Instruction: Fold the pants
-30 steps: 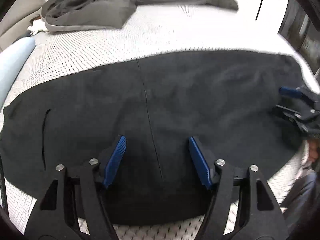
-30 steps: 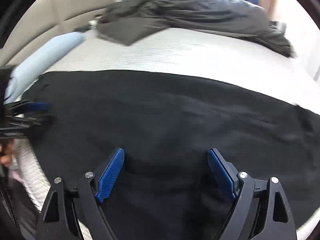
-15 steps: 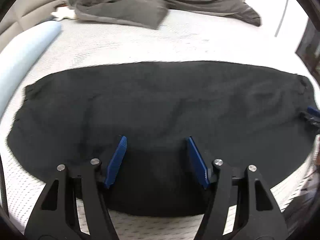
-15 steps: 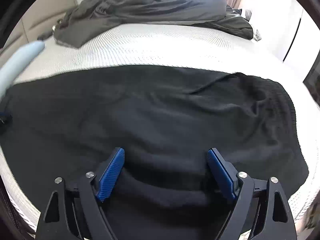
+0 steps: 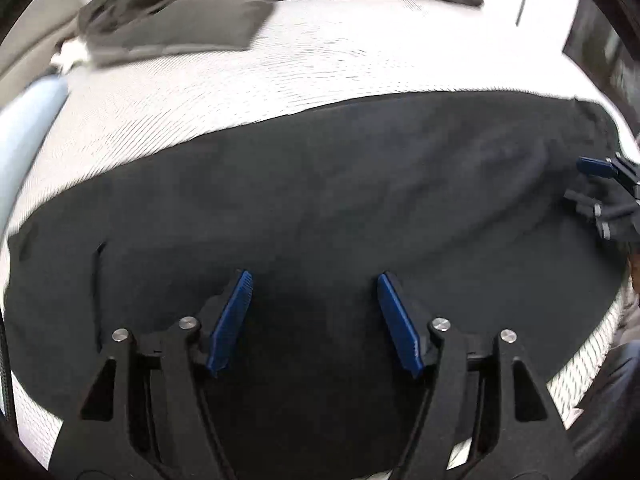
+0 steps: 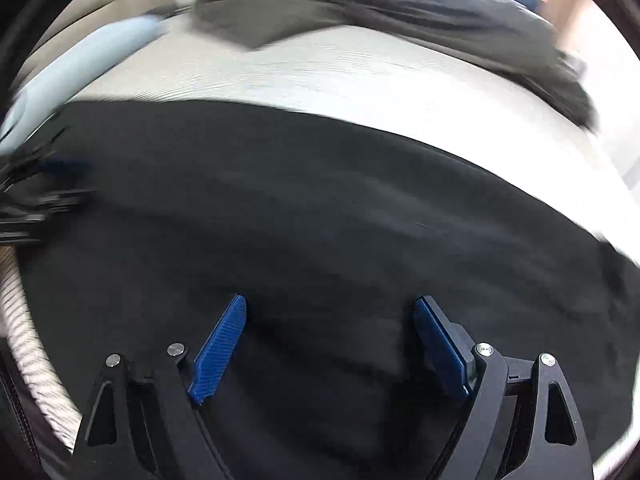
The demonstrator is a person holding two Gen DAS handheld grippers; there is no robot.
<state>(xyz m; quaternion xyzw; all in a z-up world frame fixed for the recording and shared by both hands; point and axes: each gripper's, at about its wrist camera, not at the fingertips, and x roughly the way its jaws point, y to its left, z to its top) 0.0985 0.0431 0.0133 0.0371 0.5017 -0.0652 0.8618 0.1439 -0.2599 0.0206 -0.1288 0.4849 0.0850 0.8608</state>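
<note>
Black pants [image 5: 340, 184] lie spread flat across the white bed, filling the lower half of both views [image 6: 320, 208]. My left gripper [image 5: 314, 276] hovers over the near edge of the pants, its jaws opening, the blue pads apart with only flat fabric below them. Its blurred shape shows at the left edge of the right wrist view [image 6: 48, 188]. My right gripper [image 6: 330, 300] stands wide open over the pants, gripping nothing. In the left wrist view it appears at the far right [image 5: 600, 192], over the pants' end.
The bed's white textured cover [image 5: 240, 72] stretches behind the pants. A crumpled dark grey blanket [image 5: 180, 20] lies at the far side. A light blue pillow [image 5: 24, 136] rests at the left. The bed's near edge [image 5: 588, 364] drops off at lower right.
Both views have swung sideways since half a second ago. Each gripper is back in sight at the edge of the other's view. The pants lie as before, and both pairs of jaws stay apart.
</note>
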